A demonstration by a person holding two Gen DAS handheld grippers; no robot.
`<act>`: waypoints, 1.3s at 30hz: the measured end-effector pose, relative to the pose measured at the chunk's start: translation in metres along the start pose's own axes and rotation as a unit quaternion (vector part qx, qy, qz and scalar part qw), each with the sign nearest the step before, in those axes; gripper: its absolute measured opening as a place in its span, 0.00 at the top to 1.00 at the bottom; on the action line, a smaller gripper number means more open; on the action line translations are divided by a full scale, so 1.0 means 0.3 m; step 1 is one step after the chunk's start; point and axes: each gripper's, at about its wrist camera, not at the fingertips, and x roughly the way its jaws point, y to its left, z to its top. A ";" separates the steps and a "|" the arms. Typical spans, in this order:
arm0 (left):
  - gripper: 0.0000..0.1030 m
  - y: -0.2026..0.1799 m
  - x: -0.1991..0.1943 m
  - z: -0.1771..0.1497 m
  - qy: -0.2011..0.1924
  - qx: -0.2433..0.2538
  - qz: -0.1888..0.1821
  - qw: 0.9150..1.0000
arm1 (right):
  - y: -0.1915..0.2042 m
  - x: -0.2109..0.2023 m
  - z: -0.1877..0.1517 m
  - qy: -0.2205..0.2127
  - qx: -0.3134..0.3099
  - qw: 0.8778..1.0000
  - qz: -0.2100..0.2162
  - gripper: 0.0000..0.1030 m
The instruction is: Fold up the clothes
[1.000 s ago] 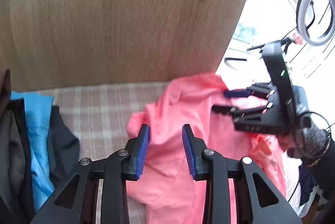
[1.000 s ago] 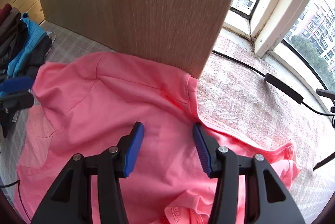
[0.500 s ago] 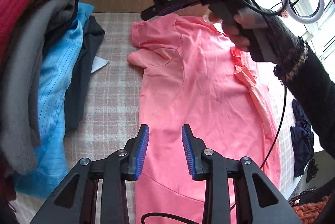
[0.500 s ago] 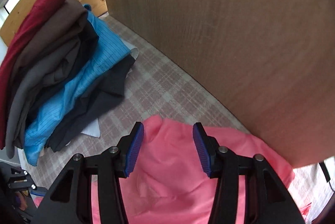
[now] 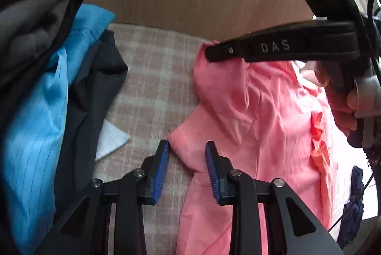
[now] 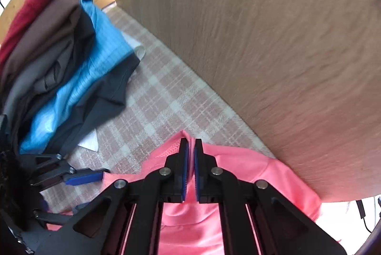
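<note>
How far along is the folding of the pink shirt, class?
Done: a pile of folded clothes lies beside it. In hand: the right gripper is shut on a corner of the pink shirt, while the left gripper is closing around a sleeve tip. Left: the shirt lies spread and rumpled on the checked cloth, no fold made yet.

A wood-grain panel (image 6: 273, 45) (pale oak) rises behind the checked cover (image 6: 166, 97).

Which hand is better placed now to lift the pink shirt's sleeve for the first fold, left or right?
Probably right. The right gripper is already shut on the pink shirt at its top corner. The left gripper is only closing around the sleeve tip, with a gap visible.
</note>
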 end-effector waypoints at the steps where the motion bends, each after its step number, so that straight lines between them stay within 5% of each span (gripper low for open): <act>1: 0.99 0.003 0.003 0.004 0.005 -0.005 -0.022 1.000 | -0.005 -0.015 0.005 -0.008 0.003 1.000 0.003 0.96; 3: 0.98 0.004 -0.026 0.005 -0.010 -0.011 -0.025 1.000 | -0.013 -0.042 0.016 -0.024 0.007 1.000 0.010 0.96; 9: 0.98 -0.024 -0.186 -0.046 -0.098 0.018 0.048 0.994 | -0.019 0.022 0.098 -0.041 0.028 0.997 0.062 0.94; 13: 0.98 -0.020 -0.116 -0.062 -0.060 0.034 0.067 0.995 | -0.032 0.040 0.108 -0.017 0.064 0.998 0.009 0.71; 17: 0.97 0.006 -0.100 -0.065 -0.056 0.024 0.065 0.996 | -0.065 -0.075 0.066 -0.051 0.101 0.993 0.032 0.67; 24: 0.96 0.007 -0.096 -0.084 -0.050 0.021 0.037 0.998 | -0.010 0.005 0.007 0.056 0.139 0.988 0.029 0.67; 27: 0.80 0.008 -0.108 -0.103 -0.022 0.012 0.023 0.999 | 0.038 0.069 0.018 0.074 0.131 0.989 -0.001 0.66; 28: 0.79 0.012 -0.133 -0.118 -0.018 0.010 0.014 1.000 | 0.052 0.068 0.024 0.070 0.125 0.990 -0.007 0.58; 31: 0.71 0.015 -0.256 -0.214 -0.012 0.027 0.004 1.000 | 0.082 0.079 0.030 0.075 0.115 0.990 -0.030 0.46; 35: 0.69 0.074 -0.442 -0.417 0.009 0.034 0.031 0.999 | 0.148 0.085 0.014 0.070 0.067 0.992 -0.080 0.43; 38: 0.69 0.168 -0.560 -0.599 0.041 0.002 0.068 0.997 | 0.156 0.070 -0.006 0.053 0.058 0.993 -0.091 0.46; 39: 0.69 0.194 -0.588 -0.659 0.052 -0.014 0.072 0.996 | 0.153 0.063 -0.011 0.047 0.058 0.993 -0.092 0.55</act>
